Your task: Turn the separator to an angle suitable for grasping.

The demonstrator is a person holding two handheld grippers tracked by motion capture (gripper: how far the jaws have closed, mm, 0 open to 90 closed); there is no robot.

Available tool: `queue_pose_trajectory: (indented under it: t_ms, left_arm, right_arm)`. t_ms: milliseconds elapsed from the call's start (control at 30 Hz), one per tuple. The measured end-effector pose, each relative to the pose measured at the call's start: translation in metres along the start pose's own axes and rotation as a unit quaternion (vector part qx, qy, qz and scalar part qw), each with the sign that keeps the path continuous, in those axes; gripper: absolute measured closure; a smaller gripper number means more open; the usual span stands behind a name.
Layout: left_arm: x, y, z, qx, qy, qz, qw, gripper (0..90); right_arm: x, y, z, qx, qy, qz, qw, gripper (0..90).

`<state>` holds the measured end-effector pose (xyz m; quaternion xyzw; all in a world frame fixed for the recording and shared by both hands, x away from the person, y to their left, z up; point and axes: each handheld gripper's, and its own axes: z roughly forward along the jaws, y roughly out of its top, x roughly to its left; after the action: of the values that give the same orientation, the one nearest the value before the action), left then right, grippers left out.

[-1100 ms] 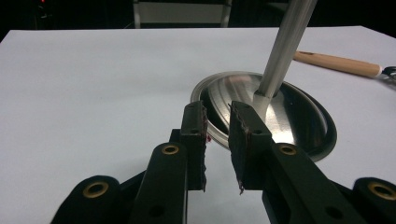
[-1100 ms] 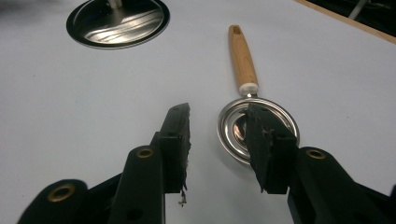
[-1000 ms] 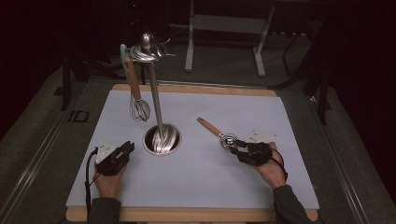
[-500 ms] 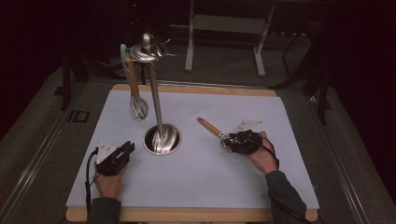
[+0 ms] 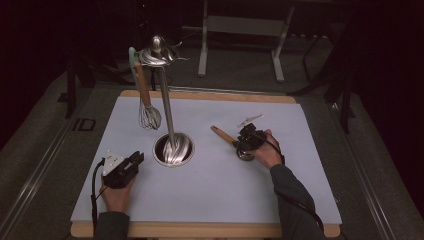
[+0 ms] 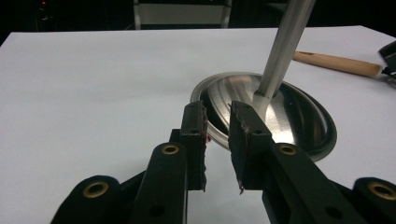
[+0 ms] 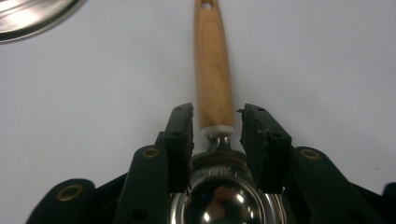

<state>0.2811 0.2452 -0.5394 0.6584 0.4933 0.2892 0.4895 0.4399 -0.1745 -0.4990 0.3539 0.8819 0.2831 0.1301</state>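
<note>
High view: white surface (image 5: 300,190) on a wooden board, with a steel stand (image 5: 165,100) rising from a round dished base (image 5: 172,150) near the middle. A whisk (image 5: 146,107) with a wooden grip hangs from the stand's top hooks.

Item, right of the base: a wooden-handled scoop (image 5: 227,139) lying flat on the surface, handle pointing towards the base, metal bowl end under the right hand-held gripper (image 5: 246,145).

Right gripper view: right hand-held gripper (image 7: 216,126) with jaws part open and just closing in. The scoop's handle (image 7: 214,70) and metal neck lie between the pads, with a narrow gap visible on each side, so no grip yet.

Left gripper view: left hand-held gripper (image 6: 217,128) with jaws part open and nothing between them, low over the surface just beside the base (image 6: 299,116). The stand's pole (image 6: 285,46) rises behind.
</note>
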Motion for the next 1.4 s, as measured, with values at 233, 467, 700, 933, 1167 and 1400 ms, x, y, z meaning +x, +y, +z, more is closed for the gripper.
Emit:
queue_pose_trajectory:
  t_ms: [233, 467, 700, 933, 1167, 1400]
  left_arm:
    - [0.000, 0.000, 0.000, -0.002, 0.000, -0.002, 1.0000, 76.5]
    - [0.000, 0.000, 0.000, -0.002, 0.000, -0.001, 1.0000, 76.5]
    - [0.000, 0.000, -0.001, -0.002, 0.001, 0.000, 1.0000, 76.5]
    - [0.000, 0.000, -0.001, -0.003, 0.000, -0.001, 1.0000, 76.5]
    - [0.000, 0.000, -0.001, -0.003, 0.001, 0.000, 1.0000, 76.5]
    - [0.000, 0.000, -0.001, -0.002, 0.002, 0.000, 1.0000, 76.5]
  right_arm:
    - [-0.006, 0.002, 0.019, 0.021, 0.010, 0.032, 0.9992, 61.7]
    - [-0.002, 0.003, 0.020, 0.032, 0.007, 0.014, 0.9994, 67.9]
    - [0.006, -0.010, 0.011, 0.028, 0.006, 0.039, 0.9988, 68.2]
    - [0.022, -0.026, -0.001, 0.031, 0.006, 0.017, 0.9993, 68.6]
    - [0.041, -0.045, -0.017, 0.041, 0.014, -0.015, 0.9990, 68.8]
    - [0.038, -0.049, -0.022, 0.048, 0.030, -0.016, 0.9983, 65.6]
